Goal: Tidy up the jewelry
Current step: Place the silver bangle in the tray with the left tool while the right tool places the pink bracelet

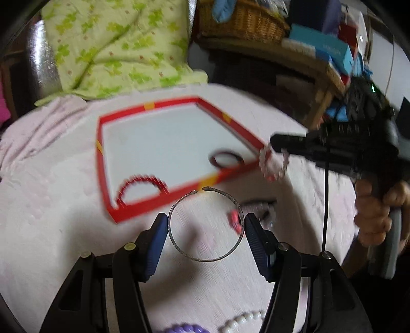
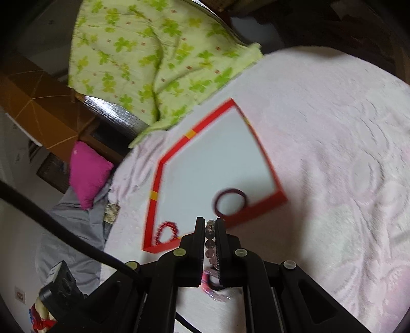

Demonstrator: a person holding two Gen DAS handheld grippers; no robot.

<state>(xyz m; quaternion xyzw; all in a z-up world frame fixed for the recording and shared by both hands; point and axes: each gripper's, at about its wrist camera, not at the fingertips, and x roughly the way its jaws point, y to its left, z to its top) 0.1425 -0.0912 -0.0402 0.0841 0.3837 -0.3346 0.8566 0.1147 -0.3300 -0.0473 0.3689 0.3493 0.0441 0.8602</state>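
Observation:
My left gripper [image 1: 206, 225] is shut on a thin silver open bangle [image 1: 205, 260], its blue pads pressing the sides, and holds it above the pink cloth just in front of the red-rimmed tray [image 1: 153, 205]. On the tray's white floor lie a dark maroon bangle [image 1: 225, 160] and a red bead bracelet [image 1: 141, 181]. My right gripper [image 1: 275, 143] hangs at the tray's right corner, shut on a pink-and-white bead bracelet [image 1: 274, 164]. In the right wrist view the right gripper [image 2: 210, 222] pinches the bead bracelet [image 2: 210, 238] over the tray's near rim [image 2: 256, 207].
A small pink piece [image 1: 235, 220] lies on the pink cloth [image 1: 51, 205] under the bangle. Purple beads [image 1: 179, 329] and white beads [image 1: 243, 320] lie by my left gripper's base. A green floral cloth [image 1: 115, 46], a wicker basket [image 1: 243, 20] and a magenta cushion [image 2: 87, 174] border the surface.

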